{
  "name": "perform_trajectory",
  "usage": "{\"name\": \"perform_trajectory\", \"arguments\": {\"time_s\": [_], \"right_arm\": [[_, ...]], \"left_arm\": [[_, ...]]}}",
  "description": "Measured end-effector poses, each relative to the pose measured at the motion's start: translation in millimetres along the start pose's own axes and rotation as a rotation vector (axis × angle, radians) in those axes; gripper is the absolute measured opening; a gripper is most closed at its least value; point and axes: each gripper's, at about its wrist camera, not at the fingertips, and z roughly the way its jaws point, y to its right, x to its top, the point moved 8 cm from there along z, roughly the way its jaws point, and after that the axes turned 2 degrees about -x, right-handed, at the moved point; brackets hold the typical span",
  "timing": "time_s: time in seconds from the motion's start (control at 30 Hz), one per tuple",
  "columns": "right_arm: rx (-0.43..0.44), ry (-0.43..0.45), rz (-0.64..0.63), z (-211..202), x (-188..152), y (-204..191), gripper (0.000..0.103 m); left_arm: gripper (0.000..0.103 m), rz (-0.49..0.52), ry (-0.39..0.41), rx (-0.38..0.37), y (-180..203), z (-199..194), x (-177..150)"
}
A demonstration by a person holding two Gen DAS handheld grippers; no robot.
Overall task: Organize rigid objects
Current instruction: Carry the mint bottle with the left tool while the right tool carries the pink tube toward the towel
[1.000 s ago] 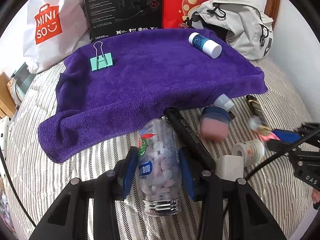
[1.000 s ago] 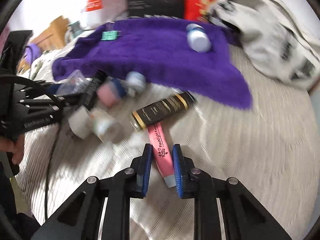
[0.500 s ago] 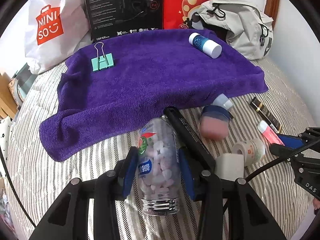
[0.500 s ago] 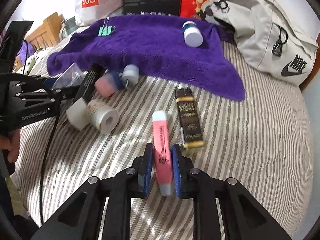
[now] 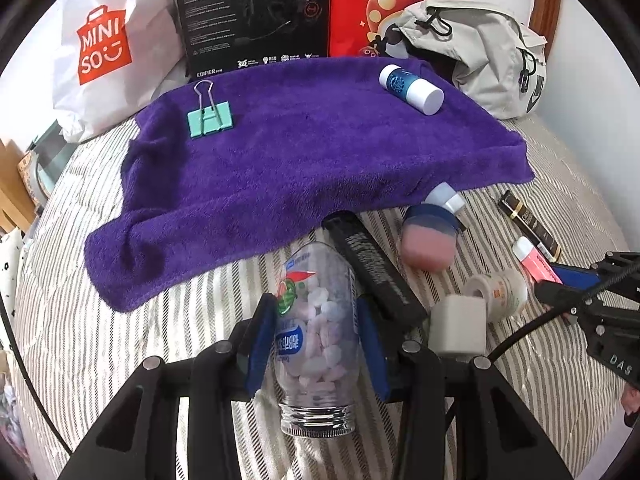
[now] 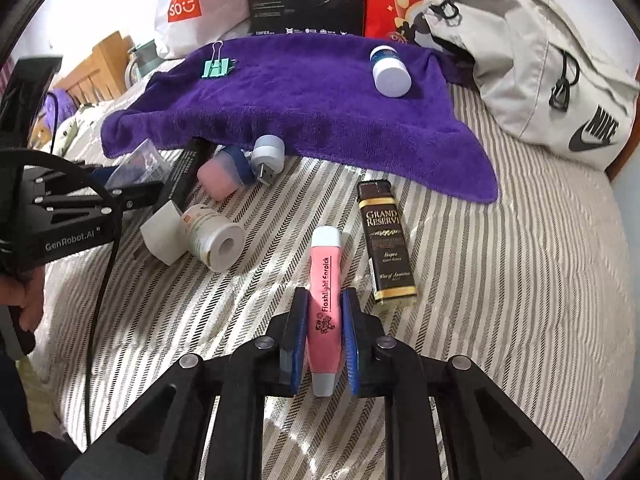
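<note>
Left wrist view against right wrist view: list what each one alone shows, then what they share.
Only the left wrist view shows the full clear bottle of tablets clamped in the left gripper. Only the right wrist view shows the hand holding that gripper, and the right gripper shut on the pink flashlight. Both show the purple towel, green binder clip and blue-and-white bottle.

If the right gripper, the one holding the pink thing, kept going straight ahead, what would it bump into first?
Probably the purple towel. The pink flashlight earpick in the right gripper leads across bare striped bedding; the brown Grand Reserve bar lies just right. Depth is uncertain.
</note>
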Motion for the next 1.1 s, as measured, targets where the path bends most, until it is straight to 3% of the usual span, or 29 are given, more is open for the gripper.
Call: {"name": "perform_trajectory", "arguments": {"time_s": [0.1, 0.63, 0.87, 1.1], "right_arm": [[0.055, 0.013, 0.024, -7, -2, -3, 0.017], [0.114, 0.060, 0.039, -31, 17, -4, 0.017], [0.142, 0.059, 0.053, -28, 26, -4, 0.017], [0.150, 0.036, 0.046, -18, 23, -7, 0.017]], "left_arm": [[0.039, -0.017, -0.007, -0.019, -3, -6, -8], [0.039, -0.111, 0.019, -0.072, -36, -34, -9], [0.039, -0.124, 0.023, -0.065, -46, -35, -1], [0.039, -0.070, -0.018, -0.020, -39, -12, -15]]}}
